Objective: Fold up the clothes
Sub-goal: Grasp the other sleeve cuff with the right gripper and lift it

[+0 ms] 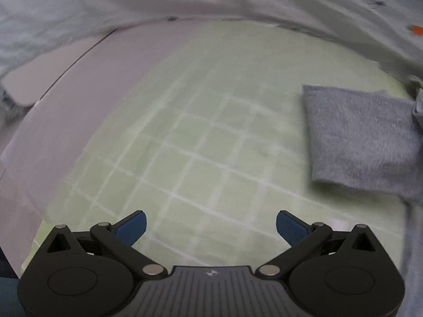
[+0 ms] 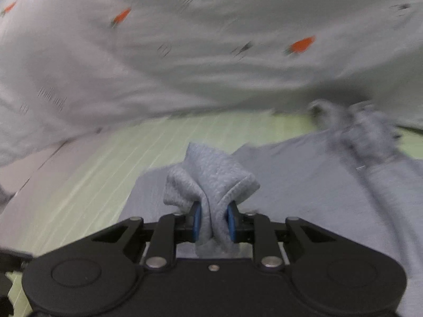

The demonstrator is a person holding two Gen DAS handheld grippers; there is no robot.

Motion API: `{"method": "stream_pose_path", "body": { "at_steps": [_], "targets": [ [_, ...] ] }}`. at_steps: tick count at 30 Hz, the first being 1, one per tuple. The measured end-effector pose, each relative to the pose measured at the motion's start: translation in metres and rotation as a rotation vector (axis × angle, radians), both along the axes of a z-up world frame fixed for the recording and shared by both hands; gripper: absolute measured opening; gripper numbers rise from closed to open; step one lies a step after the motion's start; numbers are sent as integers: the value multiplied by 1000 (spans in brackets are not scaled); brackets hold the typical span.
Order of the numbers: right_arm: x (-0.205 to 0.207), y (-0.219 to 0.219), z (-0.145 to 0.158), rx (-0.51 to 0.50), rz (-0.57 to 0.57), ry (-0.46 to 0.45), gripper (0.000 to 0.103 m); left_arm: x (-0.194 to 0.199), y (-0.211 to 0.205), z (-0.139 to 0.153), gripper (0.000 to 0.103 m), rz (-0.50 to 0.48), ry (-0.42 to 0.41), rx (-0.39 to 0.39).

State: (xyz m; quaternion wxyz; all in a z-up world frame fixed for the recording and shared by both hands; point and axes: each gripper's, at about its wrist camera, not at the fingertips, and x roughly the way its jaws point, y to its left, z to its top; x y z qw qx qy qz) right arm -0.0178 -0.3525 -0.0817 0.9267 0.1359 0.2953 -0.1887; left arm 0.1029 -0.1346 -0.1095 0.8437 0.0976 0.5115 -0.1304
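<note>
- We are holding the left tongs (image 1: 211,227) spread wide over the green checked sheet (image 1: 185,142), with nothing between the blue pads.
- We are seeing part of the grey knit garment (image 1: 362,137) lying flat at the right of the left wrist view, its near edge straight.
- We are pinching a bunched fold of that grey garment (image 2: 211,179) in the right tongs (image 2: 212,220), so we judge the folding barely begun.
- We are finding no containers; a white printed cloth (image 2: 185,52) is lying beyond.
</note>
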Motion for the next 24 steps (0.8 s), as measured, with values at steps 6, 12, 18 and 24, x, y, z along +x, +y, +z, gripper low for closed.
{"method": "stream_pose_path", "body": {
  "at_steps": [6, 12, 18, 24],
  "targets": [
    [-58, -49, 23, -21, -168, -68, 21, -40, -48, 17, 103, -107, -47, -18],
    [-109, -104, 38, -37, -255, -82, 21, -81, -88, 24, 103, -151, -57, -42],
    [-147, -147, 54, -91, -246, -100, 21, -106, -133, 24, 103, -148, -62, -57],
    [-173, -198, 64, -90, -281, -140, 21, -116, -172, 26, 103, -142, -89, -51]
  ]
}}
